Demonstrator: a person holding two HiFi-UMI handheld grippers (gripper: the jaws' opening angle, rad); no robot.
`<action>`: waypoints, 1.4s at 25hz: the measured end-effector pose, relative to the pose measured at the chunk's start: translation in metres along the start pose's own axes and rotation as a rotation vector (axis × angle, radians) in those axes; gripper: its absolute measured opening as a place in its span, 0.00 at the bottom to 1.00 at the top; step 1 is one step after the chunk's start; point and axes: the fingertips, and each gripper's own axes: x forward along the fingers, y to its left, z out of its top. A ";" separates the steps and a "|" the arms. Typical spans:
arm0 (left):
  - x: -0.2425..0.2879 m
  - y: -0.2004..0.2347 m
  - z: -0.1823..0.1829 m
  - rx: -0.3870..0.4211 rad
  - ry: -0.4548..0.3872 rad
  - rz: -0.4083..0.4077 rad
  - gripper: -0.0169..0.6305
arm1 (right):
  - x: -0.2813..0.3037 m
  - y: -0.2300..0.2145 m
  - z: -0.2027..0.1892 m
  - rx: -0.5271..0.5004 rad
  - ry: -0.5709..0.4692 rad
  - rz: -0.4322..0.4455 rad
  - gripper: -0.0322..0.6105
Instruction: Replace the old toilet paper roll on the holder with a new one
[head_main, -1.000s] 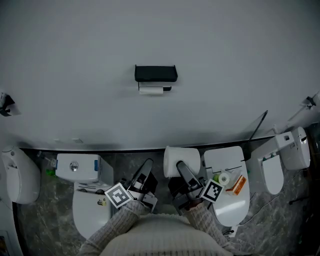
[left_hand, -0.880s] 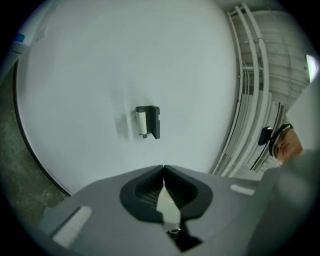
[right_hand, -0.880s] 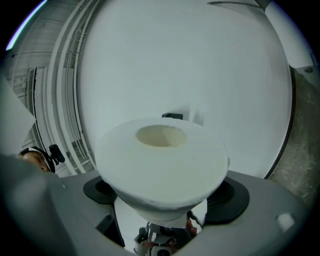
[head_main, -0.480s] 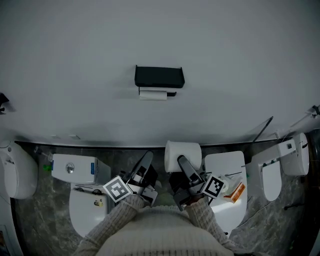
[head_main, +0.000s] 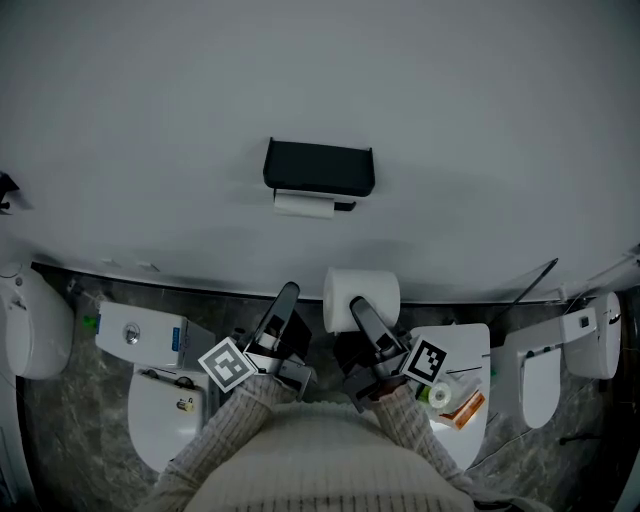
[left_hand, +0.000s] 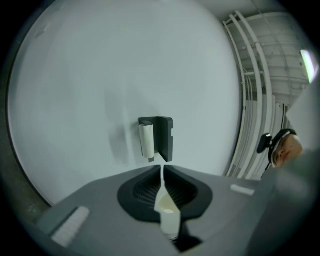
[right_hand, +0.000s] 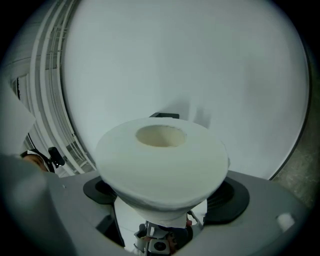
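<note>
Carrying, right gripper (head_main: 360, 312): its fingers are clamped on the new roll (head_main: 347, 290), with the core hole facing up. I judge a gentle squeeze is best, so the core is not crushed out of round.
Left gripper (head_main: 285, 298): fingers are pressed fully together, with nothing I can name held. A pale sliver sits in their seam, and I cannot tell what it is.
Left gripper's job: I'd open it on the approach, since the old paper must come off first.
Holder (head_main: 319, 166): dark, fixed to the wall (head_main: 450, 120), straight ahead and well apart from both grippers.
Old roll (head_main: 304, 205): thin, hanging just beneath the holder. The bar's free end seems to be at the right, so I'd slide it off that way.
</note>
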 end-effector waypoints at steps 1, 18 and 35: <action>0.003 0.001 0.001 0.000 -0.007 0.001 0.04 | 0.002 -0.001 0.003 0.000 0.007 0.001 0.83; 0.047 0.013 0.021 -0.024 0.043 0.000 0.07 | 0.024 -0.011 0.027 0.009 -0.047 -0.008 0.83; 0.090 0.034 0.036 -0.040 0.073 0.032 0.36 | 0.041 -0.027 0.052 -0.003 -0.091 -0.016 0.83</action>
